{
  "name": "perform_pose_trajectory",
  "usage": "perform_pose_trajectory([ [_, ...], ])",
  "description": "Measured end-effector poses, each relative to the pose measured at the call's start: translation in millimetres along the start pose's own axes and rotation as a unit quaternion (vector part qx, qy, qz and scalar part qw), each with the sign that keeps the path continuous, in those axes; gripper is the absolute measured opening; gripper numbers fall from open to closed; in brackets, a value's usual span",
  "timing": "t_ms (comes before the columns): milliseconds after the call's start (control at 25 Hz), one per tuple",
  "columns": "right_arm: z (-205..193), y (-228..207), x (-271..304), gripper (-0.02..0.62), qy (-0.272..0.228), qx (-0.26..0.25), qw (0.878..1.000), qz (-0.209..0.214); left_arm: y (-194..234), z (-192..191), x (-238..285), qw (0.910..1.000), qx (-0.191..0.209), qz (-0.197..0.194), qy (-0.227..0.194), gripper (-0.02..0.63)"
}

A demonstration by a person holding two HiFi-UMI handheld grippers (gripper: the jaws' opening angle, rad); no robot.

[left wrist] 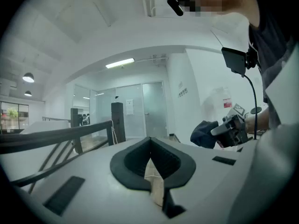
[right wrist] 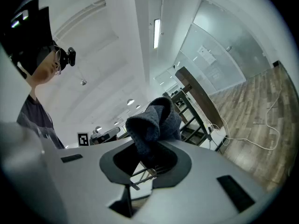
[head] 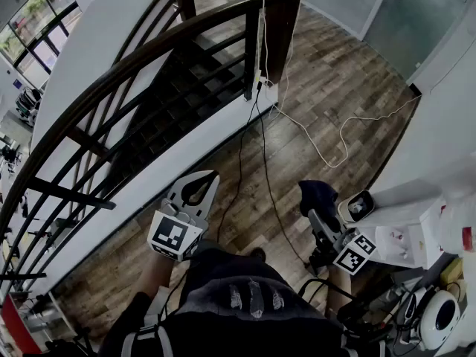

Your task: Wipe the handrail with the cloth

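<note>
The dark wooden handrail [head: 111, 76] curves from the lower left up to a newel post [head: 282, 21], with black balusters under it. My left gripper [head: 205, 180] is held low near my body, on the floor side of the rail and apart from it. Its jaws are shut with nothing between them [left wrist: 150, 146]. My right gripper [head: 313, 213] is shut on a dark blue cloth [head: 317, 193], which bunches up out of the jaws [right wrist: 152, 122]. The right gripper is farther from the rail. In the right gripper view the handrail [right wrist: 196, 93] runs beyond the cloth.
Stairs [head: 178, 80] drop away behind the rail. A white cable [head: 327, 153] and a black cable [head: 262, 162] trail over the wooden floor. White boxes and equipment [head: 439, 311] crowd the lower right beside a white wall.
</note>
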State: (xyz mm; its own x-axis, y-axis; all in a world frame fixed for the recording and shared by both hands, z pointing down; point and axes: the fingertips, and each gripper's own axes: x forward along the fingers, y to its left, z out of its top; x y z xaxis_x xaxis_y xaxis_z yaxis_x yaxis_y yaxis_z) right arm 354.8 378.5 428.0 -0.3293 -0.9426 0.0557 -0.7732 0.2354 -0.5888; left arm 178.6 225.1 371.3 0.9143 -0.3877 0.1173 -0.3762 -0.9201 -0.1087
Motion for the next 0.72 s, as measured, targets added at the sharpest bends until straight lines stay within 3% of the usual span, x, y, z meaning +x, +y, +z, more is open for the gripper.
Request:
perform_pose_trajectory([
  [200,10,-19,63,0.049,0.012,-0.003,1.0,0.014,71,-5,11,0.999,0.016,0.041,0.012,0.008],
  [320,17,-31,134,0.049,0.054,-0.032,0.998,0.017,127,-11,21,0.9985,-0.006,0.053,-0.012,0.008],
  [400,24,-42,190,0.051,0.072,-0.037,0.997,0.016,169,-27,32,0.9986,-0.019,0.047,-0.013,0.008],
  [520,61,-69,268,0.051,0.054,-0.036,0.998,0.015,217,-34,61,0.9988,-0.034,0.015,-0.031,0.008],
  [640,118,-93,331,0.051,0.057,-0.115,0.992,-0.018,247,-16,79,0.9996,-0.007,0.001,-0.028,0.008],
  [720,165,-109,378,0.051,0.089,-0.193,0.976,-0.055,266,-5,89,1.0,-0.001,-0.002,-0.003,0.008],
])
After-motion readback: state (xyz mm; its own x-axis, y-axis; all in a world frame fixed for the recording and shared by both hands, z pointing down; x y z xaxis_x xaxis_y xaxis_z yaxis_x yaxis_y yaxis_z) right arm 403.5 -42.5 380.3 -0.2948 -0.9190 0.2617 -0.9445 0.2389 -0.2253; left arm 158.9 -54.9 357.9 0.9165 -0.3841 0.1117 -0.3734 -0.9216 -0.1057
